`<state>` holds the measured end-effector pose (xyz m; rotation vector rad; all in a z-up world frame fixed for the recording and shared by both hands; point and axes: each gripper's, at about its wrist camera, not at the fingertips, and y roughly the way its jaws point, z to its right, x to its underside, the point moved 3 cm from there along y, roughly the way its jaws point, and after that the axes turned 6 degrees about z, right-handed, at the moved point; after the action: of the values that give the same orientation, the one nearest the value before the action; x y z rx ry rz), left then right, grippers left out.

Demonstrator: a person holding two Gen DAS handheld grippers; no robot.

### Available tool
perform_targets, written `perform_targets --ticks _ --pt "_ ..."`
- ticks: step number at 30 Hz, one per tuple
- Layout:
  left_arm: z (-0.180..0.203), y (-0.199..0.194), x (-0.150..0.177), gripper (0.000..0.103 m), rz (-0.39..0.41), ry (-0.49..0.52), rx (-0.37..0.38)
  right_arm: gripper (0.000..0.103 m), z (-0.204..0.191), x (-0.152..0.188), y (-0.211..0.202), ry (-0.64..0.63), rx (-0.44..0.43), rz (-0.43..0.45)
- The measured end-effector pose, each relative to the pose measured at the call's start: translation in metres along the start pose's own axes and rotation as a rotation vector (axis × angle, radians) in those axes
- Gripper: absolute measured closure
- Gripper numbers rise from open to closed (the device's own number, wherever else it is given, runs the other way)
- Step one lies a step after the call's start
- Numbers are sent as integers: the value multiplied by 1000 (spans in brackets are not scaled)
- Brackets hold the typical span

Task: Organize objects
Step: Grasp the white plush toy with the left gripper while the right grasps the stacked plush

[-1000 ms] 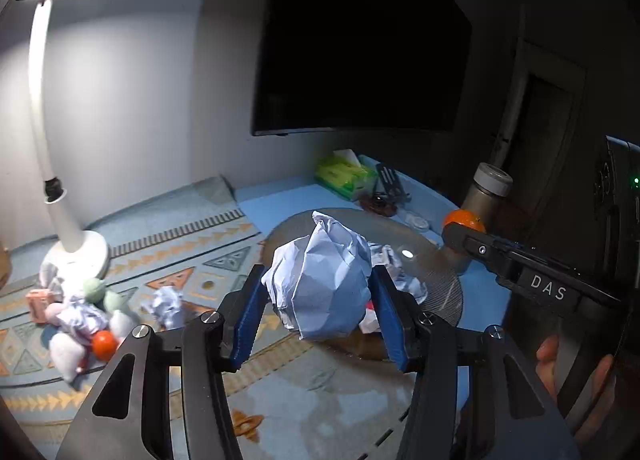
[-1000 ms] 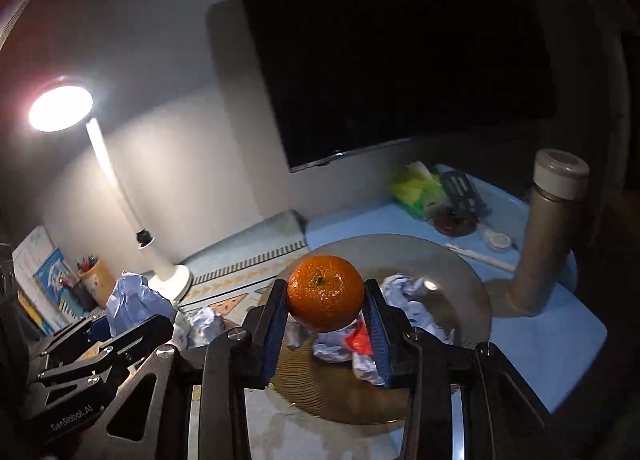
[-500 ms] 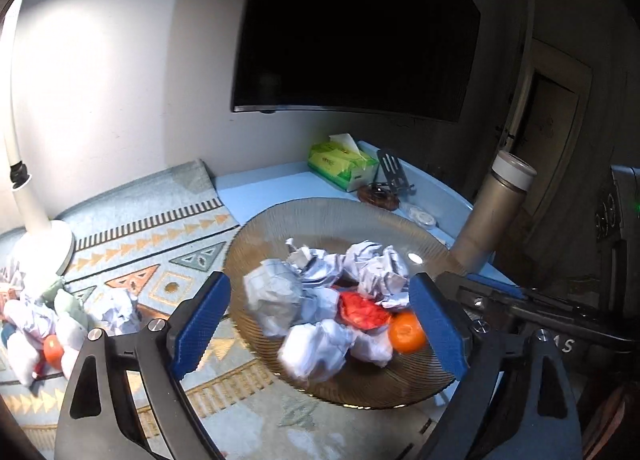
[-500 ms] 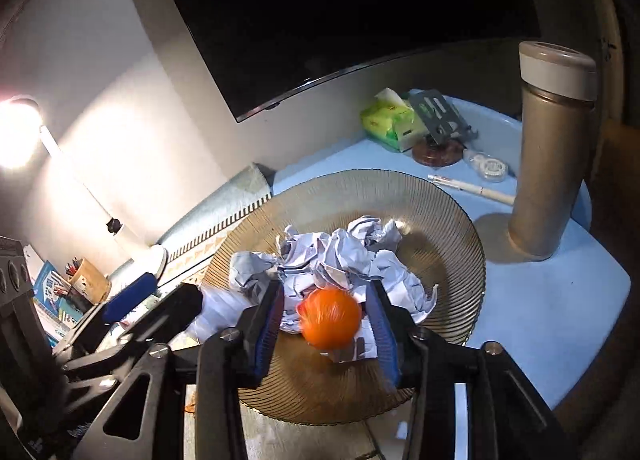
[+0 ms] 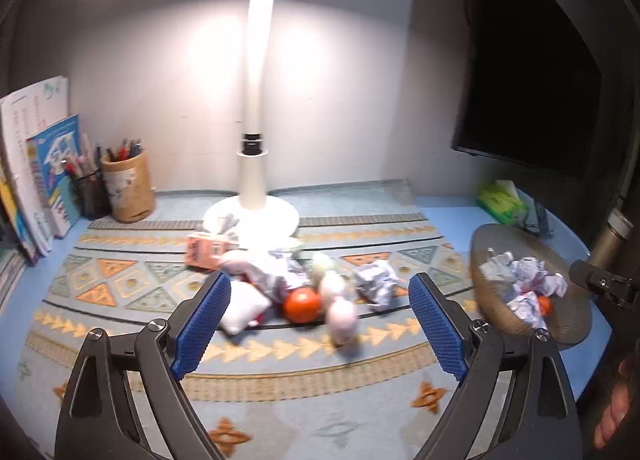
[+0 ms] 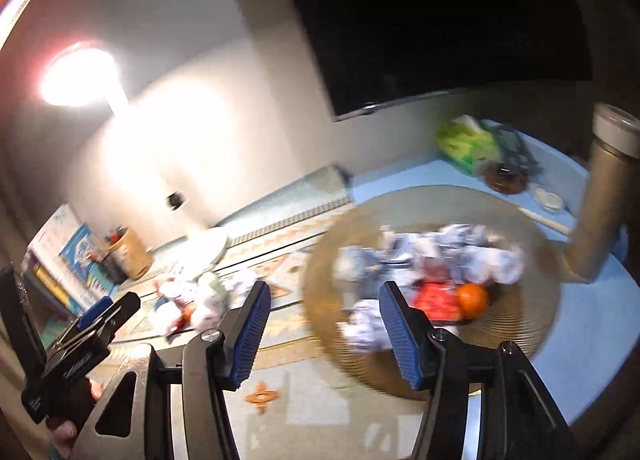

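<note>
- At the left edge of the blue desk (image 5: 452, 206), a row of upright books (image 5: 36, 180) stood against the wall, with a tan cylindrical pen holder full of pens (image 5: 127, 186) just beside them.
- A patterned pale green and orange mat (image 5: 132, 288) covered most of the desk's left and middle.
- A white desk lamp with a round base (image 5: 252, 216) stood lit at the back edge of the mat.
- In front of the lamp base lay a loose pile: a small pink carton (image 5: 206, 250), a white pouch (image 5: 242, 308), an orange round fruit (image 5: 302, 304), pale egg-shaped objects (image 5: 340, 318) and a crumpled white paper ball (image 5: 376, 284).
- The left gripper (image 5: 318, 324) hung above the mat's front edge, its blue-padded jaws spread wide with nothing between them, the pile showing through the gap.
- The right gripper (image 6: 324, 334) was also spread apart and empty, over the left rim of the plate; this view was blurred.
- A round ribbed amber glass plate (image 6: 516, 324) sat toward the desk's right edge, holding crumpled white paper (image 6: 472, 256), a red wrapper (image 6: 436, 300) and a second small orange fruit (image 6: 472, 300).
- Behind the plate, near the back right corner, lay a green tissue pack (image 6: 466, 146).
- A tall bronze flask with a pale lid (image 6: 604, 196) stood just right of the plate.
- A dark screen (image 6: 440, 20) hung on the wall above.
</note>
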<state>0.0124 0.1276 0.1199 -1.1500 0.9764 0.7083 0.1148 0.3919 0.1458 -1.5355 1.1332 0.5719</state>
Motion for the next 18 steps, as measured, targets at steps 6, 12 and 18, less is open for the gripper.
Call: perform_targets --ticks 6,12,18 --pt "-90 9 41 13 -61 -42 -161 45 -71 59 65 -81 -115 -106" --pt "-125 31 82 13 -142 -101 -216 45 -98 105 113 -147 -140 -186" --pt "-133 34 84 13 -168 -135 -225 45 -97 115 129 -144 -139 -245"
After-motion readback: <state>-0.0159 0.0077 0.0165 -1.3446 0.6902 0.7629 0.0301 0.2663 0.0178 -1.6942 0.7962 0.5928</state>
